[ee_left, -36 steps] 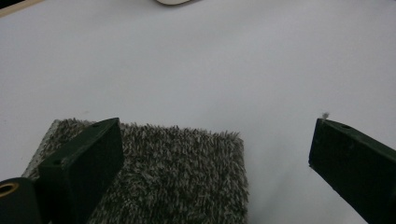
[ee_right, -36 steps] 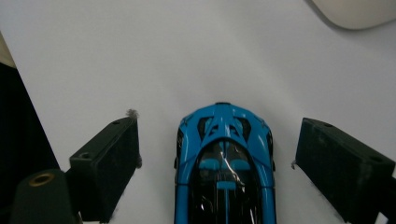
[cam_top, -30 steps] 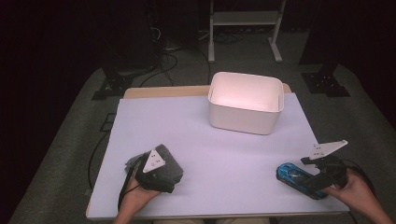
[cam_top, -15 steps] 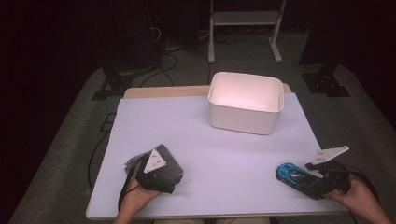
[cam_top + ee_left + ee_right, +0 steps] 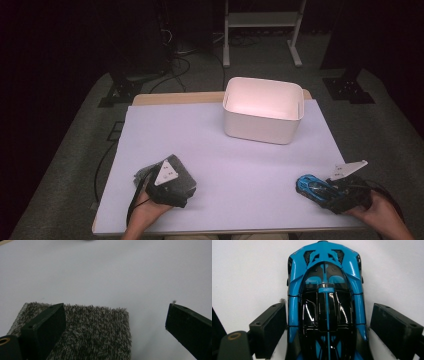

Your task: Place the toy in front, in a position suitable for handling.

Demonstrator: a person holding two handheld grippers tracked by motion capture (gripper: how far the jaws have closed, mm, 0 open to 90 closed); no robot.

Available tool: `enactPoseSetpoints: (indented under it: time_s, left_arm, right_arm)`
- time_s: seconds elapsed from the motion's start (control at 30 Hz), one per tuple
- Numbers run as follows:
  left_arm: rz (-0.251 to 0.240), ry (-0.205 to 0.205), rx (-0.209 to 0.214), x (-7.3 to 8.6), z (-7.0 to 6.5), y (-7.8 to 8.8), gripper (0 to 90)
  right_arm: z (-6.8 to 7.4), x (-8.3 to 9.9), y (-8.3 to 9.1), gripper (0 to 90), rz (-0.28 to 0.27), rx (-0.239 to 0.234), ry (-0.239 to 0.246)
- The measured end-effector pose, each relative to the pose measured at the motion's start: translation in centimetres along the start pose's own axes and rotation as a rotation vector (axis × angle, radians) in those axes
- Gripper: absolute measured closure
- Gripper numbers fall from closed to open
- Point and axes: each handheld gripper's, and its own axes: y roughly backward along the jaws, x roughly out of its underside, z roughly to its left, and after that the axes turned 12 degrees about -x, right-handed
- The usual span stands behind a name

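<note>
On the surface, the white bin stands at the far side. Your left tongs hang released over the grey shaggy pad. Your right tongs gape astride the blue toy car, left jaw touching it, right jaw just clear.

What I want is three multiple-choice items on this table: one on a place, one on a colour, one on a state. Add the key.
1. Where does the white bin stand?
A. on the floor
B. at the far side of the table
C. at the near edge

2. The toy car is:
A. red
B. blue and black
C. yellow

3. The right tongs are:
A. open astride the car
B. shut on the car
C. shut beside it

Key: 1 B, it sits far from the person; 2 B, blue body and black roof; 3 A, a gap shows at one jaw.
</note>
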Motion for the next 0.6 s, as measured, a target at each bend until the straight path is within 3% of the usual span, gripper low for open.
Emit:
enactPoseSetpoints:
  time_s: [0.3, 0.6]
  left_arm:
    - [0.003, -0.002, 0.001, 0.03, 0.01, -0.04, 2.7]
    - [0.005, -0.008, 0.001, 0.04, -0.04, -0.09, 2.7]
  right_arm:
    - [0.15, -0.05, -0.64, 12.1, 0.021, 0.016, 0.019]
    - [0.28, 0.29, -0.68, 12.2, -0.007, 0.021, 0.008]
